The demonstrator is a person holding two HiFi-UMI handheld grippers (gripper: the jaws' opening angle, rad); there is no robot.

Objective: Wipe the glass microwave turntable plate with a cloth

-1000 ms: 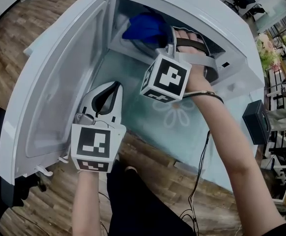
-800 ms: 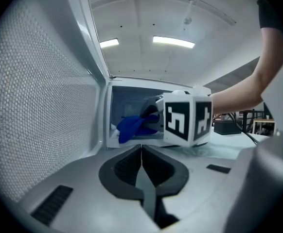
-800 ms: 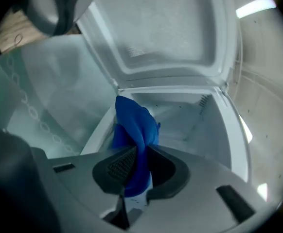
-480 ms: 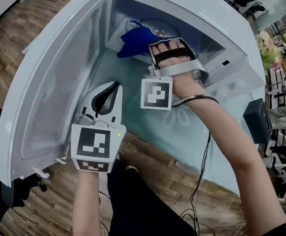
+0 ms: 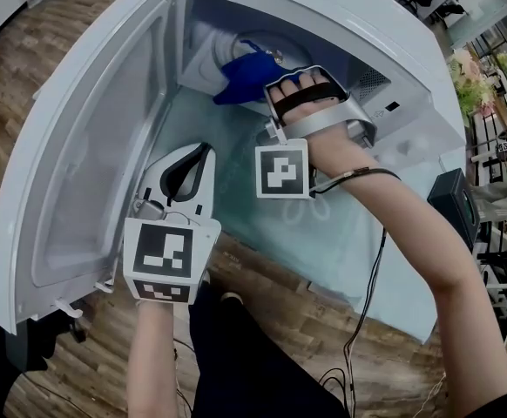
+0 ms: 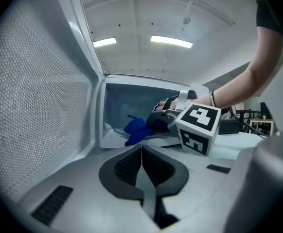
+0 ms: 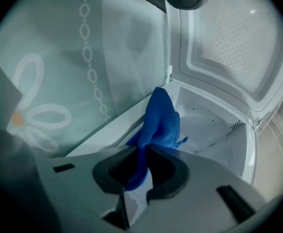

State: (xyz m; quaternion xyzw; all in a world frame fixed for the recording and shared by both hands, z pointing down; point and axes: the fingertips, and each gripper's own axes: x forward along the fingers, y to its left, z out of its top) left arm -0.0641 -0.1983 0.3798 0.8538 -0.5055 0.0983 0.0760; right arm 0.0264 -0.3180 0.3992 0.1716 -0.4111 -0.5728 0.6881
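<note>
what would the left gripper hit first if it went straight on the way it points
Probably the blue cloth pinched in the right gripper at the microwave mouth, almost dead ahead of the left gripper, whose jaws are shut. Depth is unclear; the front sill may come first.

No lettering, brand name or numeral is legible in any view. The only printed signs are coded black-and-white square markers, which are patterns and not characters. One set stands on the faces of the marker cube (image 5: 168, 258) of the left hand-held gripper (image 6: 142, 153). Another stands on the second marker cube (image 5: 281, 171) of the right hand-held gripper (image 7: 140, 155). A small dark panel (image 5: 391, 107) on the front of the microwave (image 5: 410, 77) is too small to read.
</note>
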